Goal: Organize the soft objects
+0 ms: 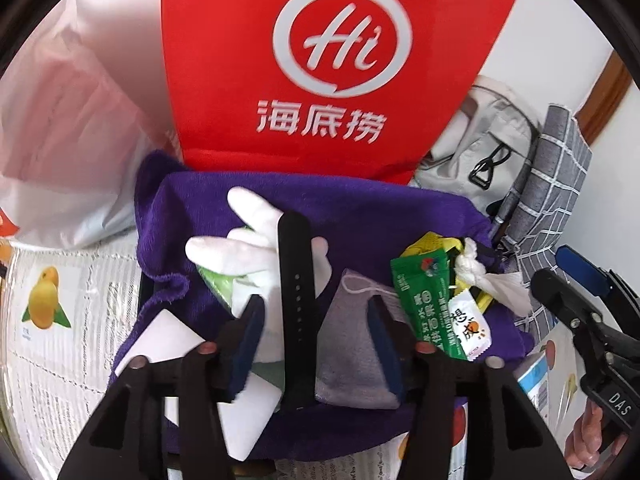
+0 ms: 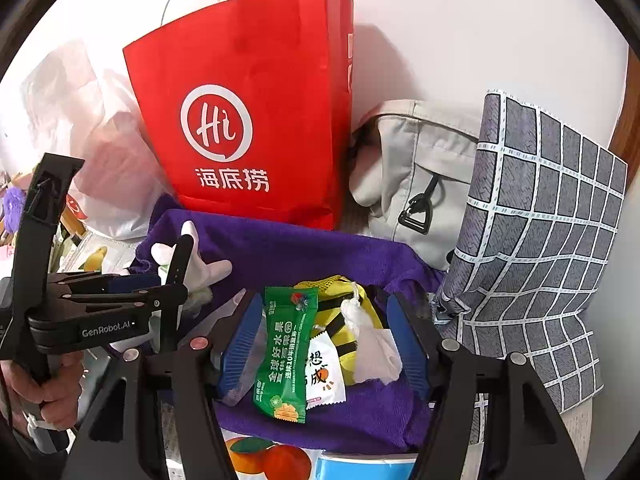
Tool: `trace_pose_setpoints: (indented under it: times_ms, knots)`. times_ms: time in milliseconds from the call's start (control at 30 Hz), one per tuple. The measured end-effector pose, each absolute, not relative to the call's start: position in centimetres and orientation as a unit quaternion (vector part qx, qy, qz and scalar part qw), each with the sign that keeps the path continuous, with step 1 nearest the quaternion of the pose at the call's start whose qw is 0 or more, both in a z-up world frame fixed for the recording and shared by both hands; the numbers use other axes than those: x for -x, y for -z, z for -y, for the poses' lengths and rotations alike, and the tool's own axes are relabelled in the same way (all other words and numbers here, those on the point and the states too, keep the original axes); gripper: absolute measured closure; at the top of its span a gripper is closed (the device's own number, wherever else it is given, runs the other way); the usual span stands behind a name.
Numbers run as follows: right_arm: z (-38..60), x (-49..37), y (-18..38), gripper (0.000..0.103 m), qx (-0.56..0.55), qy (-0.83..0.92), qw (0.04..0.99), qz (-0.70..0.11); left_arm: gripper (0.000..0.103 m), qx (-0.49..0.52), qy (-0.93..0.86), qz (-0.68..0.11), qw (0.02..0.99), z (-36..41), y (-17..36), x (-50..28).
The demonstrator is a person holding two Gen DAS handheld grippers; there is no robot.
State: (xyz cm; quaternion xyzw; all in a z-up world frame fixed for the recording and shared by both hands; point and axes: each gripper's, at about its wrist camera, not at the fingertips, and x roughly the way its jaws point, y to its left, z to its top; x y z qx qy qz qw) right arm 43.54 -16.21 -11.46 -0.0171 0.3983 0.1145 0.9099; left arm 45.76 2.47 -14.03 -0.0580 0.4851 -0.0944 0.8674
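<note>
- Left gripper (image 1: 316, 344) hung with jaws apart over the purple cloth (image 1: 360, 216), straddling the black strap (image 1: 295, 304) without pinching it; grey pouch (image 1: 352, 344) lay just right of the strap.
- Right gripper (image 2: 324, 344) stood parted around the green sachet (image 2: 286, 356), white packet (image 2: 326, 372) and yellow mesh bag (image 2: 348, 308), pads off all three.
- Risked catching strap, white glove (image 1: 248, 240) and cloth together on closing.
- Could have dragged the crowded sachets off the near edge.
- Showed the pouch only from the left wrist; showed the red bag (image 2: 248, 112) whole, with handles, only from the right.
</note>
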Motion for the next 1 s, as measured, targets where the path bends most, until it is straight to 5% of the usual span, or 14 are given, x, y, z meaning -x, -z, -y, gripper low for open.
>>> trace_pose_setpoints:
  times_ms: [233,700,867,1000]
  knots:
    - [15.9,-43.2,11.1,0.021,0.017,-0.107,0.913,-0.393,0.039,0.056,0.075,-0.477,0.874,-2.5,12.7,-45.3]
    - [16.8,-41.0,8.7,0.021,0.003,-0.105,0.915,-0.391,0.016,0.026,0.042,-0.445,0.894,-0.8,8.1,-42.0]
    - [17.2,-37.3,6.9,0.001,0.014,-0.090,0.925,-0.368,0.005,0.026,0.033,-0.431,0.901,-0.7,6.4,-38.8]
    - [17.4,-34.3,6.8,0.000,0.033,-0.067,0.927,-0.367,0.005,0.028,0.032,-0.426,0.903,-0.6,5.8,-35.3]
